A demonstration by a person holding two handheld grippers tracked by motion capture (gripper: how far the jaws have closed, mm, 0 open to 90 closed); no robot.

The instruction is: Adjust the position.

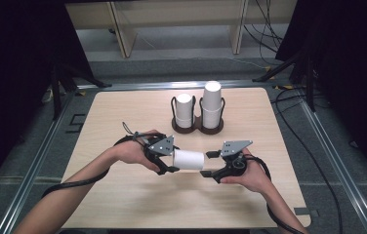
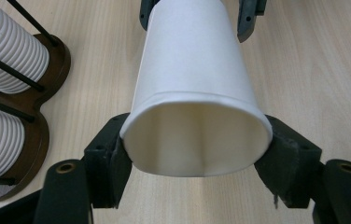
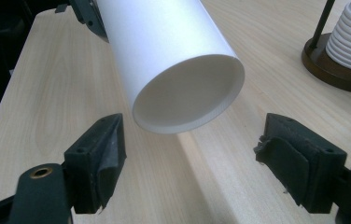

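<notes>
A white paper cup (image 1: 189, 159) lies on its side in the air above the table, between my two grippers. My left gripper (image 1: 171, 161) is shut on its wide open end; in the left gripper view the pads (image 2: 113, 163) press the rim of the cup (image 2: 192, 74) slightly oval. My right gripper (image 1: 208, 164) faces the narrow base end. In the right gripper view its jaws (image 3: 194, 158) stand open on either side of the cup (image 3: 164, 46), just short of it, with neither pad touching.
A dark two-post cup rack (image 1: 197, 127) stands at the table's far centre with two stacks of white cups (image 1: 184, 109), the right stack (image 1: 212, 102) taller. The light wooden table (image 1: 123, 204) ends just ahead of the person's forearms. Cables lie on the floor at right.
</notes>
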